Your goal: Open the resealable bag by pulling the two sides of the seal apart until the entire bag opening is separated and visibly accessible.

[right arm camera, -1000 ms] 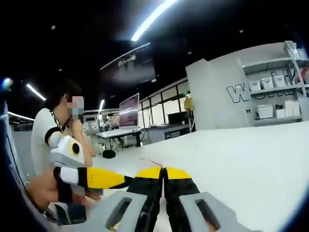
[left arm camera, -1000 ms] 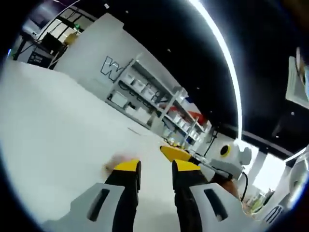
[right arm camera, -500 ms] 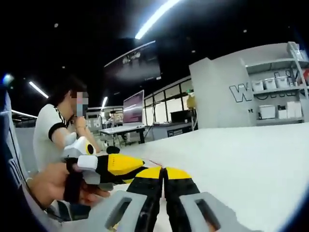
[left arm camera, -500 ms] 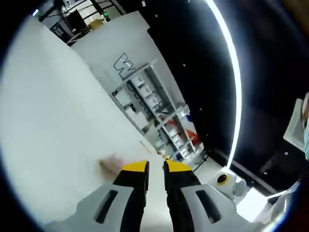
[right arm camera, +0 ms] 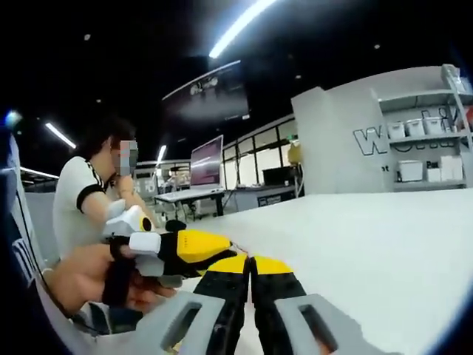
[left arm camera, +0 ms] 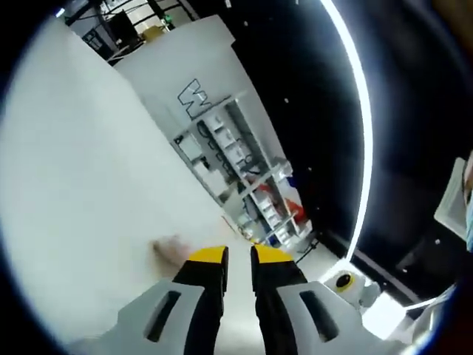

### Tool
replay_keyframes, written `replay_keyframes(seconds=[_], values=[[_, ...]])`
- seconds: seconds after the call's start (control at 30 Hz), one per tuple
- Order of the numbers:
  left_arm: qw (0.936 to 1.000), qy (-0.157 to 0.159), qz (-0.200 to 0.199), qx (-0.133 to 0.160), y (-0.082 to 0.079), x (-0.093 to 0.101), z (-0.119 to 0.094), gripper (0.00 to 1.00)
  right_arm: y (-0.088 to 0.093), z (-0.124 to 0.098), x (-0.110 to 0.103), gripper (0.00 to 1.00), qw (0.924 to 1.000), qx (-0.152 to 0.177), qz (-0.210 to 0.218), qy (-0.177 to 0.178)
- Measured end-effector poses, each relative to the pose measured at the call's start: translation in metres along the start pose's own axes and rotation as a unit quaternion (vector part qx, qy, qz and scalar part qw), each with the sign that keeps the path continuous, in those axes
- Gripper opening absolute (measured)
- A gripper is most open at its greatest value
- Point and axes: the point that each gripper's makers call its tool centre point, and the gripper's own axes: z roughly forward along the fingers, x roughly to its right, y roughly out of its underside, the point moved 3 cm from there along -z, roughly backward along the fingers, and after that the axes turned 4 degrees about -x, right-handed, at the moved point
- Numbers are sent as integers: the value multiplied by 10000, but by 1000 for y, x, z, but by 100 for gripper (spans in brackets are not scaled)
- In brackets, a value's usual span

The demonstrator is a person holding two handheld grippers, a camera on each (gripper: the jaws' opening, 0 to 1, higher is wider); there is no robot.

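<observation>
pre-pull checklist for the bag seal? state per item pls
1. Right gripper jaws closed: ok, its yellow-tipped black fingers meet with no visible gap.
2. Left gripper jaws closed: not ok, a narrow gap shows between the yellow tips.
3. Transparent resealable bag held in either gripper: cannot tell, no seal or film is clearly visible between the jaws.
4. Grippers close together: ok, in the right gripper view the left gripper's yellow tip sits right beside the right one's.
5. Person's hand holding the left gripper: ok.
6. White tabletop ahead: ok, bare apart from a faint pinkish smudge in the left gripper view.
</observation>
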Motion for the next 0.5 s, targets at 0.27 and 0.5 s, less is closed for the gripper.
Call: replay_keyframes(seconds=[0.27,0.5], values=[[9998,86,-129,-102,3,3,-2,2,4,-1,-4,0,9999,-117,-79,-67],[9997,80,-190,-129,2,2,-2,2,5,-1,-6,0,9997,-198,-97,-126]])
